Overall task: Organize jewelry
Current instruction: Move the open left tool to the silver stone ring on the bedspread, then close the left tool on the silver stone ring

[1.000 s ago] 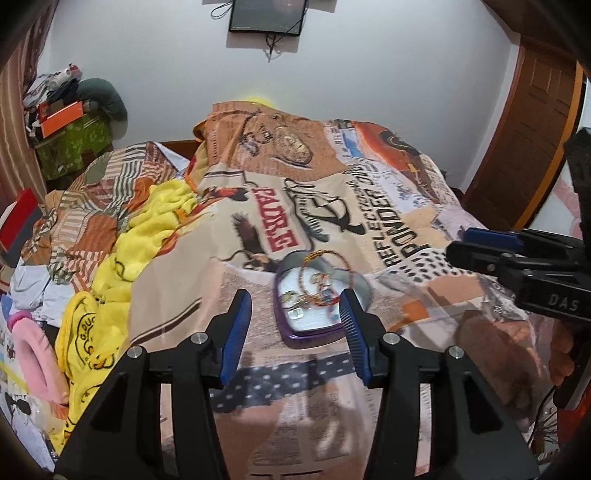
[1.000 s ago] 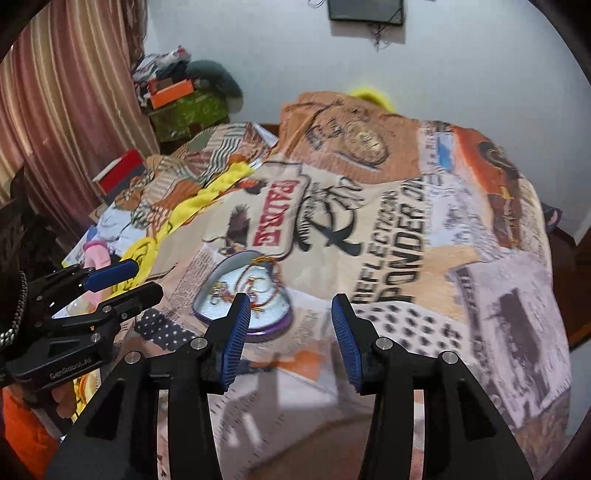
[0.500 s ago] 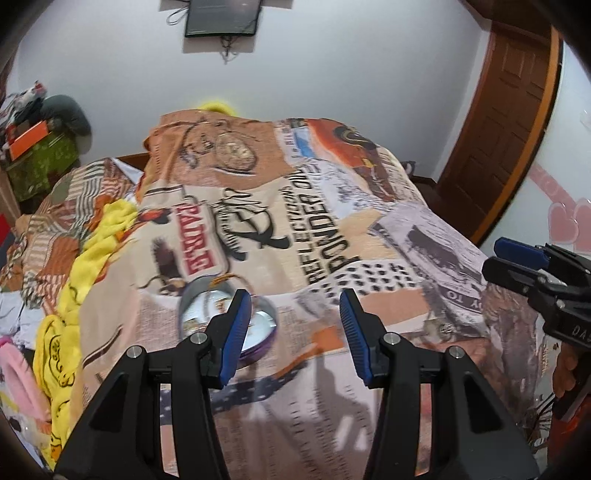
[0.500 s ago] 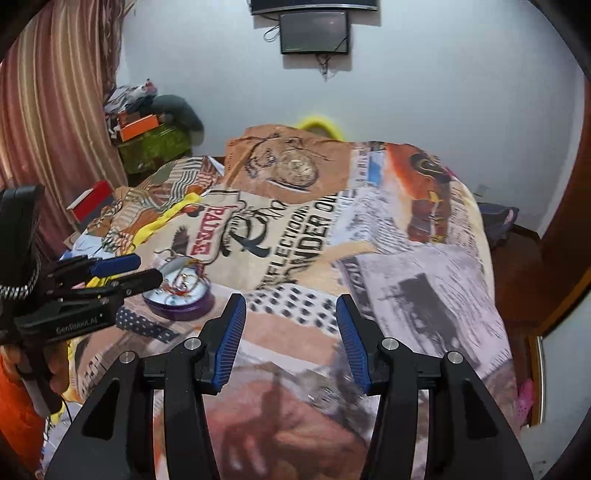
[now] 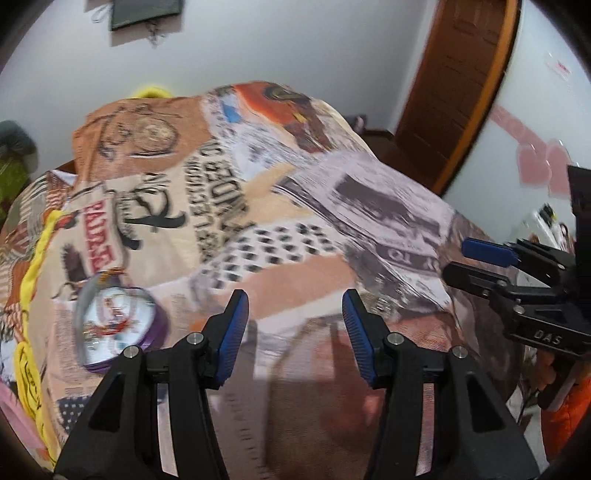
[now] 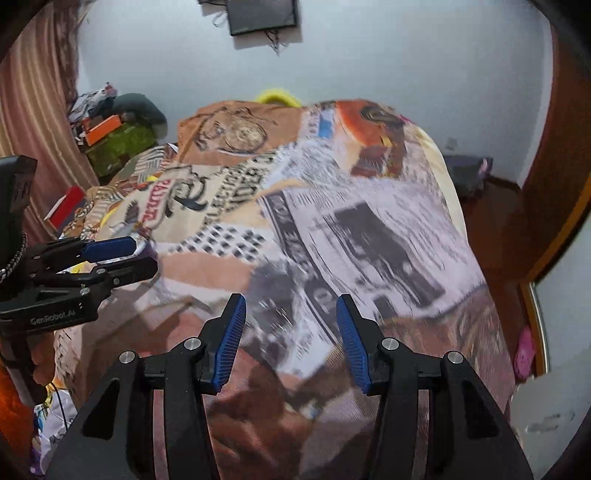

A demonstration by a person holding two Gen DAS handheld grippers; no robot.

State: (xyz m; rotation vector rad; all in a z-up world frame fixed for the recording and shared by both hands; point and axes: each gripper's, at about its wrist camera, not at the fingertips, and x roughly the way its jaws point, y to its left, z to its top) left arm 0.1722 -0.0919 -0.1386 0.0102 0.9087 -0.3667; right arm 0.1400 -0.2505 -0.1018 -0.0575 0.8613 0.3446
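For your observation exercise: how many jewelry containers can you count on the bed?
1. A heart-shaped purple jewelry box lies on the patterned bedspread, to the left of the left gripper. In the right wrist view the left gripper hides it. Others may lie out of sight.

Two tools, the left tool and the right tool, are hovering over one bed; one jewelry tin is lying there, and one screen is hanging on the wall.

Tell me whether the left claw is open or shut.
Open. The left claw has its blue pads spread wide above the bedspread, with nothing between them.
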